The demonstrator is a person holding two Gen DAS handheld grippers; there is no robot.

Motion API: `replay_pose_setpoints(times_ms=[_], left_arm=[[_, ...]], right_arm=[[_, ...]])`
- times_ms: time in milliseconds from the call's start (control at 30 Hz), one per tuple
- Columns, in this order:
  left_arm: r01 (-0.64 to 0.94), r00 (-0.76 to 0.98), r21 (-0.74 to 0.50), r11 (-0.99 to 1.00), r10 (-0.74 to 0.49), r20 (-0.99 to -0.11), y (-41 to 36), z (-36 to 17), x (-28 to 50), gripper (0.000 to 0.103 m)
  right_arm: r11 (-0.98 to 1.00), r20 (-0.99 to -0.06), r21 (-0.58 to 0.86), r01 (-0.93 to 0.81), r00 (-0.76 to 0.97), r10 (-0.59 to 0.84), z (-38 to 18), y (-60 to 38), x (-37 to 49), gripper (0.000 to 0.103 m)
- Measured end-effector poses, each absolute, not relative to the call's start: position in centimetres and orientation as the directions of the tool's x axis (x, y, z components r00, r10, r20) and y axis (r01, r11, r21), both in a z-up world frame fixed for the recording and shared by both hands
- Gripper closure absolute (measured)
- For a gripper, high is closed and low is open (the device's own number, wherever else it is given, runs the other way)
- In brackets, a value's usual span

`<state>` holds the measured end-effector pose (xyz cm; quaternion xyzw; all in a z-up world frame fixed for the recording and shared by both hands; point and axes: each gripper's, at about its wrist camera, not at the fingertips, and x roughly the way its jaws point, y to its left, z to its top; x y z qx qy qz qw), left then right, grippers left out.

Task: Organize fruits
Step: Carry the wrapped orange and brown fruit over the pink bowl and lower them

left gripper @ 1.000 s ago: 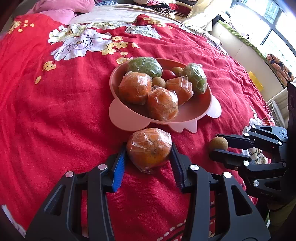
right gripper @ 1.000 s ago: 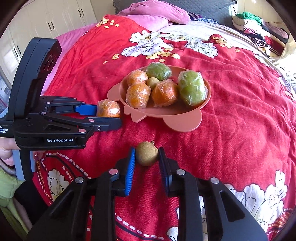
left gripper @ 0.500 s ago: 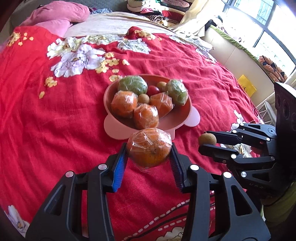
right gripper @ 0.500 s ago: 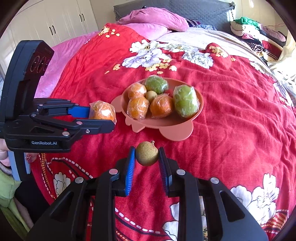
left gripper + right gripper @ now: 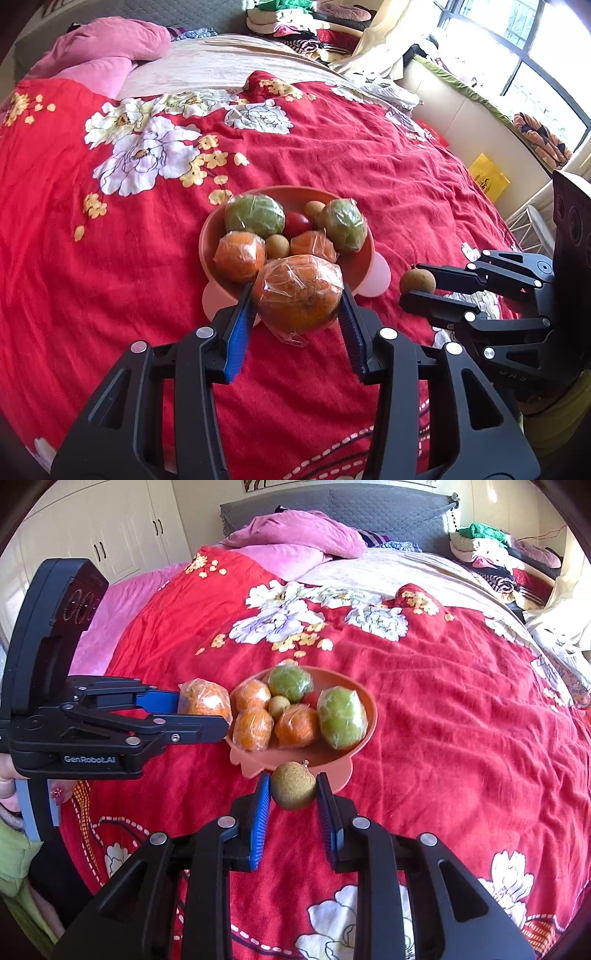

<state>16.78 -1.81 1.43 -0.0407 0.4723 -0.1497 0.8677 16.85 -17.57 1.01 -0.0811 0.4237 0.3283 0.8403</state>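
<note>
My left gripper (image 5: 297,306) is shut on a plastic-wrapped orange (image 5: 298,293) and holds it in the air just before the near rim of the pink bowl (image 5: 210,236). It also shows in the right wrist view (image 5: 203,712), with the orange (image 5: 205,698) left of the bowl (image 5: 369,716). My right gripper (image 5: 293,794) is shut on a small brown longan (image 5: 293,785), held above the bedspread at the bowl's near edge; the longan also shows in the left wrist view (image 5: 417,281). The bowl holds wrapped oranges, two wrapped green fruits, small longans and a red fruit.
The bowl sits on a red floral bedspread (image 5: 92,277) over a bed. Pink pillows (image 5: 295,535) lie at the head. Folded clothes (image 5: 306,22) are piled at the far side. A window and a yellow bag (image 5: 487,181) are on the right.
Both grippers have lifted their fruit off the bedspread and risen. The orange and the longan now sit closer to the bowl's near rim.
</note>
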Motion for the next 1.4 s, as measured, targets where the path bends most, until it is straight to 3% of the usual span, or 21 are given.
replay_pose_setpoints(times_ms=[1400], left_arm=[[0.214, 0.476, -0.241, 0.947, -0.317, -0.821, -2.0, -0.3, 22.2, 0.064]], right_arm=[[0.777, -0.79, 0.124, -0.618, 0.413, 0.454, -1.5, -15.1, 20.5, 0.078]])
